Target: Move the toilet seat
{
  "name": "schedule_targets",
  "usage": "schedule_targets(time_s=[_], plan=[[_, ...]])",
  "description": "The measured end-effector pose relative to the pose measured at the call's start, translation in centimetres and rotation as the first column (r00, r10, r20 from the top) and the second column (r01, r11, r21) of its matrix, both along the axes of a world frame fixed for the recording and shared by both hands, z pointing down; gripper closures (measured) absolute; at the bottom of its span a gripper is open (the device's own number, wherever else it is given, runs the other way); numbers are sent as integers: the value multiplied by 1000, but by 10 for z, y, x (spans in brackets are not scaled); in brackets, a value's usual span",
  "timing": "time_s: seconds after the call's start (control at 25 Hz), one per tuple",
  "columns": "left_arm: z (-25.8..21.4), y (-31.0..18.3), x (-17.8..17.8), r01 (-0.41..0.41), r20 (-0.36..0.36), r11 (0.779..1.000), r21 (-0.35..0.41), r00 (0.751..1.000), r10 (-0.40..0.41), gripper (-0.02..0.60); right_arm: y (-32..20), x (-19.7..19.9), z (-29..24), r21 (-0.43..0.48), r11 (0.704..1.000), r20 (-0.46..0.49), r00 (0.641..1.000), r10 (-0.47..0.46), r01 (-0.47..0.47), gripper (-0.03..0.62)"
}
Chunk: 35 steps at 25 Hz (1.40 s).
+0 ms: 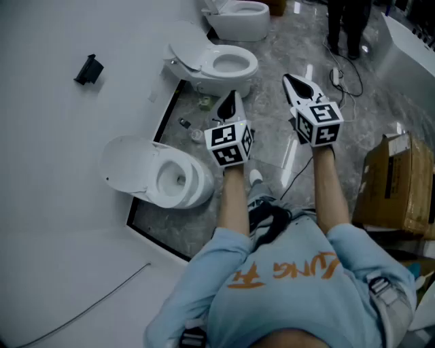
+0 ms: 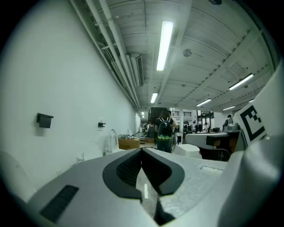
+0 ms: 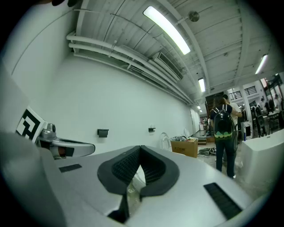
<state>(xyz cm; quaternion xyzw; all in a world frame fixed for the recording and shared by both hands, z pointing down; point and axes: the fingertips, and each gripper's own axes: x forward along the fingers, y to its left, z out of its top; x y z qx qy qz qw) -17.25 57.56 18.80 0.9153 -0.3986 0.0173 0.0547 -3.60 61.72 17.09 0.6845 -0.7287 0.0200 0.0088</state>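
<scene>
Left gripper (image 1: pixel 231 99): jaws together, empty. Right gripper (image 1: pixel 289 80): likewise. Toilet seat (image 1: pixel 196 175): on near toilet, left of both, untouched. Far toilet (image 1: pixel 239 17): cut off at top edge.

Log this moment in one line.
left tool: shut, empty | right tool: shut, empty | toilet seat: untouched | both tools: clear of it

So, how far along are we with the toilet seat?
Nothing looks done: the nearest white ceramic toilet sits untouched by the wall. In hand: nothing, left claw and right claw are both shut, empty, in mid-air. Left: reach its seat and move it.
</scene>
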Motion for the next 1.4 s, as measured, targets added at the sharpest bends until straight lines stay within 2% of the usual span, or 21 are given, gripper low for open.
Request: schedule_targets(time_s=[0.12, 0.28, 0.4, 0.6, 0.76, 0.88, 1.04, 1.2, 1.32, 1.4], plan=[[-2, -25, 6, -4, -5, 1000, -1, 1000, 4, 579, -26, -2, -7, 5, 1000, -26, 1000, -14, 14, 597], [1, -57, 11, -10, -14, 1000, 2, 1000, 10, 578, -56, 9, -7, 45, 999, 8, 1000, 14, -15, 597], [4, -92, 12, -4, -16, 1000, -8, 1000, 4, 580, -86, 18, -2, 18, 999, 5, 999, 36, -36, 597], [3, -157, 3, 5, -12, 1000, -24, 1000, -6, 580, -144, 30, -5, 4, 997, 55, 995, 78, -79, 595], [-9, -198, 6, -67, -73, 997, -28, 995, 64, 580, -195, 26, -4, -25, 997, 69, 995, 76, -74, 595], [-6, -223, 7, -96, -89, 994, -44, 992, 91, 580, -228, 20, 3, -50, 997, 75, 995, 62, -59, 595], [12, -256, -2, -91, -115, 992, -83, 990, 81, 580, -271, 3, 16, -96, 995, 49, 999, 21, -16, 595], [28, -287, -19, -79, -216, 987, -138, 975, 48, 580, -300, -13, 25, -131, 991, 19, 1000, -16, 18, 595], [30, -303, -20, -91, -224, 987, -135, 973, 59, 580, -319, -8, 23, -151, 988, -4, 1000, -7, 6, 595], [26, -312, -20, -113, -268, 986, -123, 961, 76, 580, -331, -5, 17, -147, 989, -8, 1000, 0, -2, 595]])
